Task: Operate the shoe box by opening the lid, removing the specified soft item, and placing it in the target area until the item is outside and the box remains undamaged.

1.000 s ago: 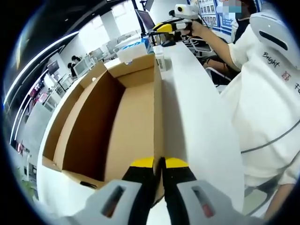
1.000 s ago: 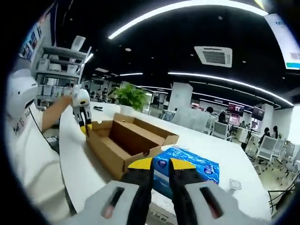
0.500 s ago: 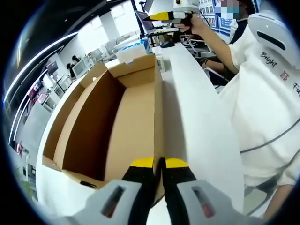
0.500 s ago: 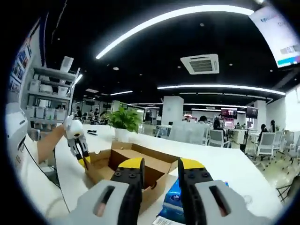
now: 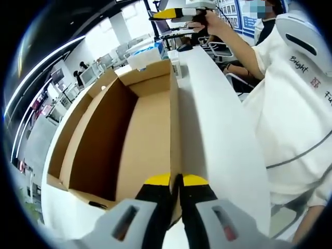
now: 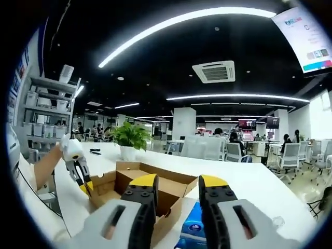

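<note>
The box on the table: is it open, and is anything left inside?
Open and apparently empty: the box shows flaps spread and bare cardboard floor and walls in the left gripper view. The left gripper pinches its near wall.

Right tool (image 6: 176, 182) now open, raised higher.

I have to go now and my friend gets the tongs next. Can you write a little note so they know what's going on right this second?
Left tongs: shut on the near wall of the shoe box, holding it on the white table.
Right tongs: open, holding nothing, raised above the far end of the box.
Soft item: the blue pack lies on the table just outside the box, below the right tongs.
Done: the box is open, looks empty inside, and shows no damage.
Left: check that the blue pack sits in the target area, which I cannot make out, then let go of the box wall gently.
</note>
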The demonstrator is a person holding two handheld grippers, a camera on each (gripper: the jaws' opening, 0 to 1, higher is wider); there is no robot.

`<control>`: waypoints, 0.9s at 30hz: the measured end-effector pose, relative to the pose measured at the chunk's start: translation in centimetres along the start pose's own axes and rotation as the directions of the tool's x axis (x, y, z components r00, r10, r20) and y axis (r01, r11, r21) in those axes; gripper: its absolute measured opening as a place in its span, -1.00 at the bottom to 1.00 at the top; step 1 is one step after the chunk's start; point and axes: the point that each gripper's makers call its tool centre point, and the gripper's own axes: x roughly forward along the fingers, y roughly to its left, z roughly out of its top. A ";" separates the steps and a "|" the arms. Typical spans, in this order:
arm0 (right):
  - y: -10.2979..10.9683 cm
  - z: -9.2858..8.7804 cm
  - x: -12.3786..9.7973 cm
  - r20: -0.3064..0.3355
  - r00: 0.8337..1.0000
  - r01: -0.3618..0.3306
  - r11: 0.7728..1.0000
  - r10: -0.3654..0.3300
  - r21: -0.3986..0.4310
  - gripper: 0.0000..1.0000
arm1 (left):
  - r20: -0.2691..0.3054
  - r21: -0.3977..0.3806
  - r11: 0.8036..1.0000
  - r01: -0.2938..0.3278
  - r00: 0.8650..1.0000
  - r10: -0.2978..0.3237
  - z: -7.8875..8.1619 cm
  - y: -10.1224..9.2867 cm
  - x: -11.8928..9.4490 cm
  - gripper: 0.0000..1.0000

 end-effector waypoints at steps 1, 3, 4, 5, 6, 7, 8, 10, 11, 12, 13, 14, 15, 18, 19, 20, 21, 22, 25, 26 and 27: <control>0.0 0.0 0.1 0.004 1.000 0.000 1.000 0.000 0.001 -0.24 | 0.001 0.002 1.000 0.002 1.000 -0.002 0.0 0.0 0.0 -0.92; 0.3 0.3 0.2 0.018 1.000 -0.011 1.000 0.010 0.029 -0.18 | 0.002 0.010 1.000 0.006 1.000 -0.006 0.0 -0.1 0.0 -0.92; 0.3 0.3 0.3 0.021 1.000 -0.013 0.999 0.012 0.033 -0.15 | 0.004 0.011 1.000 0.010 1.000 -0.010 0.0 -0.2 0.0 -0.91; 0.3 0.3 0.4 0.022 1.000 -0.010 0.999 0.009 0.038 -0.14 | 0.006 0.017 1.000 0.012 1.000 -0.012 0.0 -0.2 -0.1 -0.91; 0.2 0.4 0.4 0.026 1.000 -0.005 0.999 0.004 0.040 -0.12 | 0.007 0.016 1.000 0.012 1.000 -0.012 0.0 -0.2 -0.1 -0.91; 0.1 0.4 0.5 0.027 1.000 0.002 0.999 -0.003 0.039 -0.11 | 0.007 0.012 1.000 0.012 1.000 -0.012 0.0 -0.2 -0.1 -0.91; 0.1 0.4 0.6 0.026 1.000 0.004 0.999 -0.005 0.038 -0.13 | 0.007 0.009 1.000 0.011 1.000 -0.011 0.0 -0.2 -0.1 -0.91; 0.0 0.4 0.9 0.017 1.000 0.012 1.000 -0.012 -0.007 -0.16 | 0.004 0.004 1.000 0.009 1.000 -0.009 0.0 -0.2 0.0 -0.91; -0.2 0.7 1.1 0.023 1.000 0.018 0.998 -0.017 -0.056 -0.17 | 0.003 0.005 1.000 0.009 1.000 -0.009 0.0 -0.2 0.0 -0.91; -0.5 1.0 1.3 0.017 0.999 0.044 0.993 -0.043 -0.105 -0.20 | 0.002 0.003 1.000 0.009 1.000 -0.009 0.0 -0.2 0.0 -0.91; -0.7 1.0 1.3 0.010 0.999 0.051 0.992 -0.050 -0.114 -0.22 | 0.002 0.004 1.000 0.009 1.000 -0.009 0.1 -0.2 0.0 -0.91; -0.9 1.5 1.6 0.010 0.998 0.061 0.990 -0.060 -0.125 -0.22 | 0.001 0.005 1.000 0.008 1.000 -0.008 0.1 -0.2 0.0 -0.91; -1.0 2.0 1.9 0.014 0.998 0.059 0.992 -0.057 -0.112 -0.22 | 0.000 0.003 1.000 0.007 1.000 -0.007 0.1 -0.2 0.0 -0.91; -2.3 4.2 2.5 0.017 0.996 0.086 0.991 -0.085 -0.104 -0.21 | -0.001 0.001 1.000 0.010 1.000 -0.010 0.1 -0.2 0.0 -0.92; -2.5 4.5 2.6 0.015 0.996 0.093 0.989 -0.092 -0.118 -0.21 | -0.002 0.001 1.000 0.011 1.000 -0.011 0.1 -0.2 0.0 -0.92; -3.4 4.8 2.6 0.008 0.992 0.127 0.983 -0.127 -0.134 -0.21 | -0.002 0.001 1.000 0.012 1.000 -0.012 0.1 -0.2 0.1 -0.92; -3.8 5.0 2.7 0.009 0.990 0.143 0.978 -0.143 -0.155 -0.21 | -0.003 -0.001 1.000 0.012 1.000 -0.012 0.1 -0.2 0.1 -0.92; -4.2 4.9 2.8 0.002 0.988 0.154 0.969 -0.157 -0.193 -0.23 | -0.004 -0.002 1.000 0.011 1.000 -0.011 0.1 -0.2 0.1 -0.92; -4.8 4.1 3.1 -0.035 0.985 0.160 0.964 -0.171 -0.211 -0.34 | -0.005 -0.004 1.000 0.011 1.000 -0.011 0.0 -0.2 0.1 -0.92; -4.8 4.0 3.2 -0.035 0.987 0.144 0.971 -0.154 -0.188 -0.34 | -0.005 -0.004 1.000 0.011 1.000 -0.011 0.0 -0.2 0.1 -0.92; -4.5 3.8 3.4 -0.045 0.991 0.118 0.980 -0.127 -0.159 -0.34 | -0.004 -0.005 1.000 0.011 1.000 -0.011 0.0 -0.2 0.1 -0.92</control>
